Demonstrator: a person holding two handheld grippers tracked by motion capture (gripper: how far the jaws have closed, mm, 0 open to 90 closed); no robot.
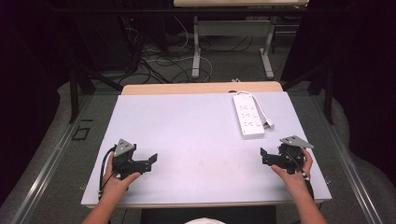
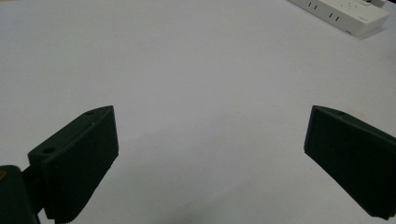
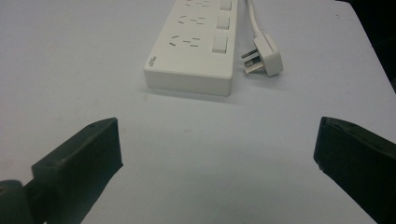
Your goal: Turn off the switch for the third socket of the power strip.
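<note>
You are working at a counter (image 1: 187, 135) covered by a pale, plain sheet, with a strip of wood edge showing along its far side. Around it the room is dark; beyond the far edge lie tangled cables (image 1: 159, 65) on a grey floor and the white legs of another table (image 1: 196, 46).

Your left hand (image 1: 116, 179) comes in from the near left and holds the left gripper (image 1: 152, 161) low over the near-left part of the counter, pointing toward the right. Its jaws stand wide apart, with bare counter between them in the left gripper view. Your right hand (image 1: 299, 170) comes in from the near right and holds the right gripper (image 1: 264, 156) over the near-right part, pointing toward the left. Its jaws are likewise spread wide and hold nothing.

A white power strip (image 1: 248, 114) lies flat on the far-right part of the counter, its long axis running near to far, with its near end just beyond the right gripper. Its white cord (image 1: 261, 109) runs down its right side, and the plug (image 3: 266, 58) lies on the counter just beside the strip's near-right corner, prongs turned toward the strip.
</note>
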